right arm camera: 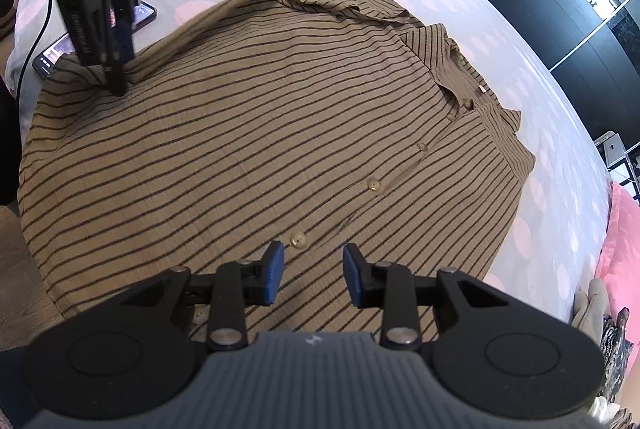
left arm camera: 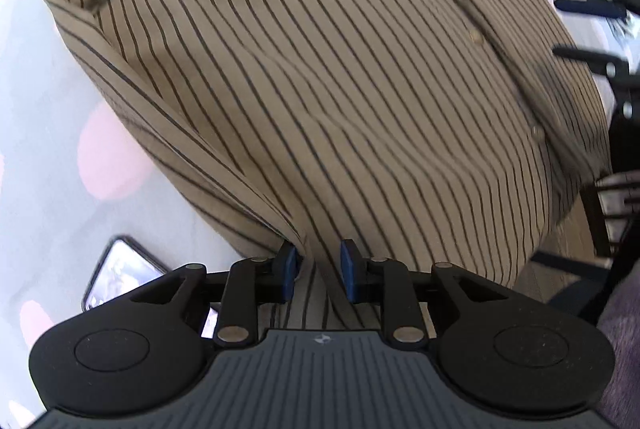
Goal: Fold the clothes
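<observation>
A tan shirt with thin dark stripes (right arm camera: 248, 149) lies spread, button side up, on a white bed sheet with pink spots (right arm camera: 560, 101). Its collar (right arm camera: 456, 77) is at the far right and its button placket (right arm camera: 374, 185) runs toward my right gripper. My left gripper (left arm camera: 319, 269) has its jaws partly apart around a raised ridge of the shirt's side edge (left arm camera: 312, 157); cloth sits between the blue pads. It also shows in the right wrist view (right arm camera: 116, 85), at the shirt's left edge. My right gripper (right arm camera: 314, 275) is open and empty, just above the shirt's lower hem.
A phone (left arm camera: 116, 277) lies on the sheet beside the shirt's left edge, and it also shows in the right wrist view (right arm camera: 56, 53). A pink cushion (right arm camera: 620, 249) sits at the right. Dark cabinets (right arm camera: 580, 9) stand beyond the bed. The bed's edge and wooden floor (right arm camera: 16, 269) are at the left.
</observation>
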The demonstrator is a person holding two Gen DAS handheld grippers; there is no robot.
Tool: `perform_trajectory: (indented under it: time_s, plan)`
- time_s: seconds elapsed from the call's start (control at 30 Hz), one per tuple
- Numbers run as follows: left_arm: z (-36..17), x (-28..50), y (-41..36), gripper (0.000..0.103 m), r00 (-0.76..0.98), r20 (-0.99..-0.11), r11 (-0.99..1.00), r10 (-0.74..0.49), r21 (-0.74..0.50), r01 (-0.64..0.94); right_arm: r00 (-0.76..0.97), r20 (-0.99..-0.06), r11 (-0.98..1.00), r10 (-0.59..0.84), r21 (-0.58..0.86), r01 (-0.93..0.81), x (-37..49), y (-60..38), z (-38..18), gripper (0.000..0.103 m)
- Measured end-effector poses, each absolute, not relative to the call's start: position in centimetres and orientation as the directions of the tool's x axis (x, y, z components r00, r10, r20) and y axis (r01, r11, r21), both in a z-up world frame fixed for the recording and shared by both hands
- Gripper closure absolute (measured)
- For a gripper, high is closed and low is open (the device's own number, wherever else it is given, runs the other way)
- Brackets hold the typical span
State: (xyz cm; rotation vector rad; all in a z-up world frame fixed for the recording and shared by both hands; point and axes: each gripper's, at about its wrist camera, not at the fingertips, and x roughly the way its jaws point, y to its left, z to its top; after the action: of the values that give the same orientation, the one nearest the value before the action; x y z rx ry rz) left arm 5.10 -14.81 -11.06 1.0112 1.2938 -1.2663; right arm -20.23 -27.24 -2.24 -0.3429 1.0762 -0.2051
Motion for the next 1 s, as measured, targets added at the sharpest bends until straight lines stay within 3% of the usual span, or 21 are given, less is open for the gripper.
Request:
perform_trajectory:
  time_s: [0.33,0.37,0.5,0.77,1.0]
  plan:
    - [-11.7,4.7,-12.8,0.083,-0.003,-1.0,0.062,-0.019,-0.004,0.998,0.466,-0.819,0.923,-0.335,-0.384,-0.01,-20.9,-27.0,-2.3,0.067]
    - [-11.7,4.7,-12.8,0.088,-0.003,-1.0,0.067,-0.01,-0.003,0.998,0.467,-0.818,0.923,-0.335,-0.384,-0.01,-20.9,-27.0,-2.3,0.068]
    - [-9.6,3.7,-12.4,0.099,-0.078,-0.994,0.01,-0.081,-0.079,0.997,0.469,-0.815,0.921,-0.341,-0.39,-0.009,-21.1,-27.0,-2.2,0.068]
    - [-5.1,2.0,-14.0,0.101,-0.262,-0.918,-0.066,-0.297,-0.254,0.965,0.467,-0.818,0.925,-0.335,-0.38,-0.001,-21.0,-27.1,-2.1,0.069]
    - [-6.4,-1.4,-21.3,0.096,-0.296,-0.928,-0.052,-0.224,-0.292,0.955,0.448,-0.827,0.927,-0.339,-0.376,0.008,-21.1,-27.2,-2.5,0.069]
